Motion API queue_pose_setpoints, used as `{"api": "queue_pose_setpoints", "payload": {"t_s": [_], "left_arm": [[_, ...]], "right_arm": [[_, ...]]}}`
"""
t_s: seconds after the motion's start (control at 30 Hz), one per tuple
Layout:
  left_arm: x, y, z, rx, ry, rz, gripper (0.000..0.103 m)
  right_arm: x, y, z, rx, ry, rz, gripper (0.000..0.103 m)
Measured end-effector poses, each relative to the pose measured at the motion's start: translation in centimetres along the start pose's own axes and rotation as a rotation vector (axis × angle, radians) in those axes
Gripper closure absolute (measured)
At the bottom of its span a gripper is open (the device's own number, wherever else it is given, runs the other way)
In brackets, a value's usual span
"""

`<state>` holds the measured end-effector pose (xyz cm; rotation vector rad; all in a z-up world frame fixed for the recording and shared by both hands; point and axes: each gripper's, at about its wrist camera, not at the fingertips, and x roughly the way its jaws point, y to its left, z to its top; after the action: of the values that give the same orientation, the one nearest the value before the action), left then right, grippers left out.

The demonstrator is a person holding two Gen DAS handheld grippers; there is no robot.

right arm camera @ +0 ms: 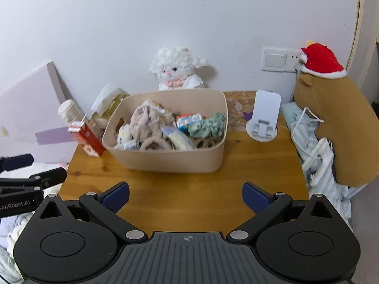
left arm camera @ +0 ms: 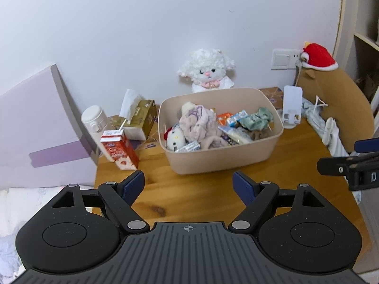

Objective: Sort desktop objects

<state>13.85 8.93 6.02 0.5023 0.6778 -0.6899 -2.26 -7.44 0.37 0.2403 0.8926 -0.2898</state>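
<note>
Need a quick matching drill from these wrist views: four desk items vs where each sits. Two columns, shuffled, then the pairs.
Items:
1. white lamb plush
2. red carton
3. white phone stand
4. green scrunchie

Places:
A. left of the beige bin
B. inside the bin
C. behind the bin, against the wall
D. right of the bin

Pairs: 1-C, 2-A, 3-D, 4-B

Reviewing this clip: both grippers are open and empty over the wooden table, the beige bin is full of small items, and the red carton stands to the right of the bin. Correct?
Not quite. The red carton stands to the left of the beige bin, by the tissue box, as the left wrist view shows. The rest holds: the left gripper and right gripper are open and empty over the wooden table, and the bin is full.
</note>
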Motion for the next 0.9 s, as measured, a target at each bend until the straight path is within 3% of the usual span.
{"api": "queue_pose_setpoints", "payload": {"t_s": [0.23, 0.5, 0.9], "left_arm": [[-3.6, -0.6, -2.3, -0.014, 0.009, 0.001, 0.020], [-7.1, -1.2, -4.7, -0.050, 0.008, 0.016, 0.020], [-12.0, -2.2, -8.8, -0.097, 0.036, -0.032, 0.020]], "right_arm": [[-2.5, 0.6, -2.6, -0.026, 0.033, 0.021, 0.000], [-6.3, 1.5, -4.7, -0.082, -0.001, 0.019, 0.000], [-10.2, 0.3, -8.4, -0.033, -0.009, 0.032, 0.000]]}}
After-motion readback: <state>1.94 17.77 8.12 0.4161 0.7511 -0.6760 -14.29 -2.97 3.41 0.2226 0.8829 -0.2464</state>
